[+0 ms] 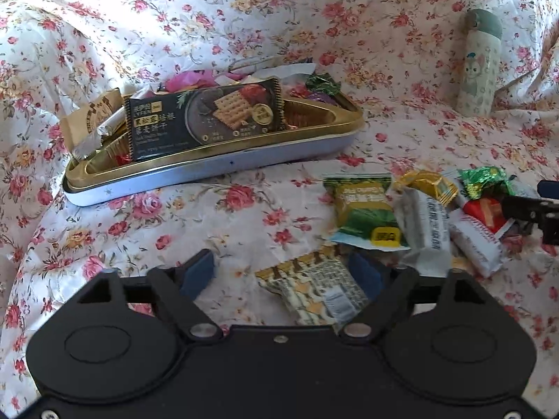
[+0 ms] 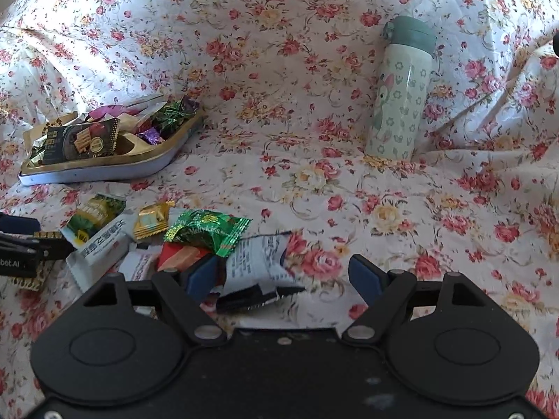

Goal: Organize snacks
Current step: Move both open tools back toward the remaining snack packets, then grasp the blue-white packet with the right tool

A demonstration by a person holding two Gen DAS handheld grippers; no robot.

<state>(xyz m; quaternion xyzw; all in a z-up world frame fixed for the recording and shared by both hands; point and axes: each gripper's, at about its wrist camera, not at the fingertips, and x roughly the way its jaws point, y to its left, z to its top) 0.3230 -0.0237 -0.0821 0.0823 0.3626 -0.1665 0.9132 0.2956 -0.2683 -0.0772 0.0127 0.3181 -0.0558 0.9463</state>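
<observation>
a: left wrist view first. where do the snacks lie from the left gripper [image 1: 281, 272]?

b: its jaws stand wide apart with nothing pressed between them. a yellow patterned packet [image 1: 314, 288] lies on the floral cloth [image 1: 223, 216] between the fingers, hard against the right-hand one, its long axis slanting down to the right. the rest of the loose pile, green packet [image 1: 363, 209] and white bar [image 1: 426, 230], sits up and to the right. the tin tray [image 1: 216, 171], already part filled, is up and to the left, well apart.

a: and the right wrist view?

b: the right gripper [image 2: 286, 274] is also spread open. a white wrapper [image 2: 258, 262] lies between the fingers, close to the left one, with bare cloth beside the right one; whether the left pad touches it, i cannot tell. its long axis runs roughly across the gap. the green candy [image 2: 206, 230] sits just beyond.

a: which hand for which?

b: i judge each takes the piece in its own gap; the left is nearer the tray.
</observation>
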